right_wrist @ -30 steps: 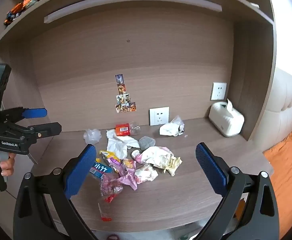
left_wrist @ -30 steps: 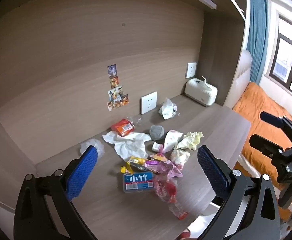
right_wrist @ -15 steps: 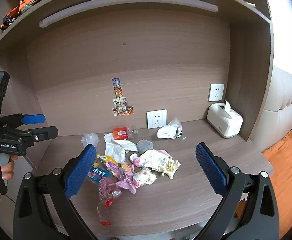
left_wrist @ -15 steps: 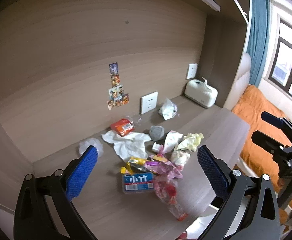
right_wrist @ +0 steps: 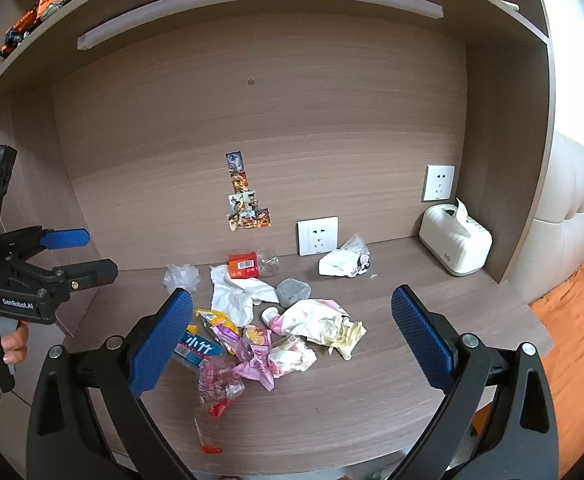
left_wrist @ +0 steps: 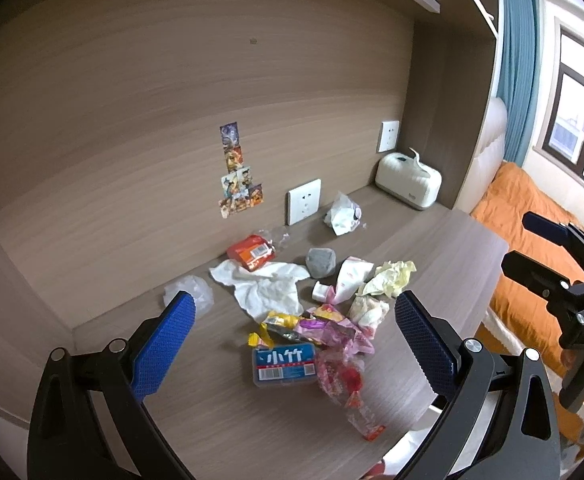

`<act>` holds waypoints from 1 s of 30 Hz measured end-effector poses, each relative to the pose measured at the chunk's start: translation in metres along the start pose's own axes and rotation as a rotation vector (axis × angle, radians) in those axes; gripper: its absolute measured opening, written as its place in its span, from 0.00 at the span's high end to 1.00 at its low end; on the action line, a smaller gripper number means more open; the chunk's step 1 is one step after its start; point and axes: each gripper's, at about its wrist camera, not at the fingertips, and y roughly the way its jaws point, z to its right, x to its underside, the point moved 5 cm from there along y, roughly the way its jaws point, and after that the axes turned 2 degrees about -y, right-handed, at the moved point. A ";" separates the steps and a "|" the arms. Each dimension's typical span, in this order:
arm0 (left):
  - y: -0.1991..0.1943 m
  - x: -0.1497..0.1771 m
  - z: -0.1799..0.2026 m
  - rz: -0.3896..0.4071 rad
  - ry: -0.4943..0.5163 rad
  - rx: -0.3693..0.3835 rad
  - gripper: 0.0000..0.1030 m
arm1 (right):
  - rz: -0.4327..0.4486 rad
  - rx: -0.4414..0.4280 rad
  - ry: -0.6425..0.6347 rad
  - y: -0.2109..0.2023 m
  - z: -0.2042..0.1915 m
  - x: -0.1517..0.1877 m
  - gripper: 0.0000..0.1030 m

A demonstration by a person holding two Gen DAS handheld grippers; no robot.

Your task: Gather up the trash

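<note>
A heap of trash lies mid-desk: a blue-labelled clear box (left_wrist: pixel 284 362), pink wrappers (left_wrist: pixel 333 330), a white tissue (left_wrist: pixel 266 282), a yellow crumpled paper (left_wrist: pixel 389 276), a red packet (left_wrist: pixel 250 252) and a grey lump (left_wrist: pixel 320 262). The heap also shows in the right wrist view (right_wrist: pixel 260 340). My left gripper (left_wrist: pixel 292 344) is open and empty, held above the desk's front. My right gripper (right_wrist: pixel 292 340) is open and empty, back from the heap. Each gripper shows in the other's view: the right (left_wrist: pixel 539 248), the left (right_wrist: pixel 72 256).
A white tissue box (left_wrist: pixel 407 180) stands at the desk's back right corner. A crumpled white bag (left_wrist: pixel 341 214) lies by a wall socket (left_wrist: pixel 303 202). A clear plastic wad (left_wrist: pixel 190 292) lies at the left. An orange bed (left_wrist: pixel 531 216) is beyond the desk's right edge.
Both grippers have drifted slightly, the views rising a little. Nothing on the desk moved; both stay open.
</note>
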 end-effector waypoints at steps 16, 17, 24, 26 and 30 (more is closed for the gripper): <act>0.003 0.003 0.004 -0.002 -0.002 0.003 0.04 | -0.004 0.000 -0.018 0.007 -0.006 0.000 0.03; 0.004 0.003 0.005 -0.002 -0.001 0.004 0.04 | -0.004 -0.001 -0.020 0.007 -0.006 0.000 0.03; 0.005 0.006 0.003 -0.003 0.001 0.001 0.04 | -0.008 -0.004 -0.030 0.010 -0.008 0.001 0.03; 0.005 0.007 0.002 -0.004 0.000 -0.001 0.04 | -0.010 -0.005 -0.032 0.011 -0.009 0.001 0.03; 0.004 0.010 -0.001 0.003 0.007 -0.009 0.04 | -0.004 0.013 -0.045 0.013 -0.011 0.000 0.03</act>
